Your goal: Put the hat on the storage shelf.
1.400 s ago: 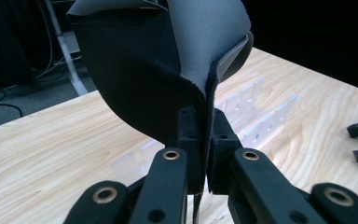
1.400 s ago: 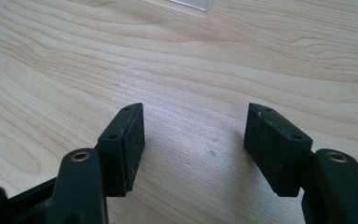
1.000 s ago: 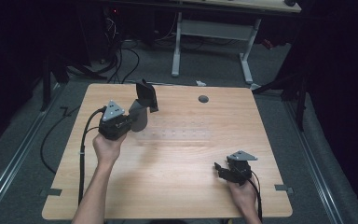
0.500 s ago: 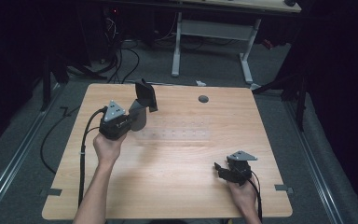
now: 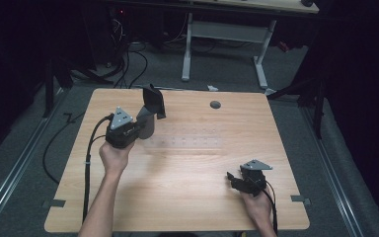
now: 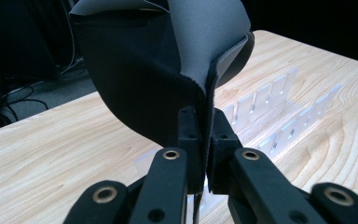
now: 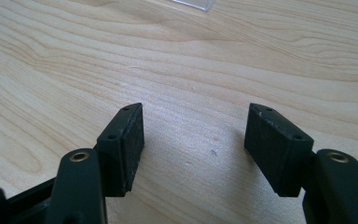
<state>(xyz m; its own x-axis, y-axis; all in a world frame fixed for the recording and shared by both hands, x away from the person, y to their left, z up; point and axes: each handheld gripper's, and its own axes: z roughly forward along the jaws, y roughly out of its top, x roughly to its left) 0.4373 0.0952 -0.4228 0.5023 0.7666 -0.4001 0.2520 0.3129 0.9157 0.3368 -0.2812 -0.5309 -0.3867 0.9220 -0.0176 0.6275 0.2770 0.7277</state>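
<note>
Left tool [image 6: 200, 140] clenched on a dark, possibly fabric sheet [image 6: 168, 70] near the counter's [image 5: 187, 197] far-left corner; right tool [image 7: 196, 144] released, near-right.

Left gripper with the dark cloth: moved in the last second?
No. The left gripper, clamping the dark grey cloth, keeps its place relative to the round grey grommet.

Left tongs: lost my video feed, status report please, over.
Left tongs shut on dark pouch, lifted above table. Right tongs open, empty. Clear slotted rack beneath pouch.
</note>
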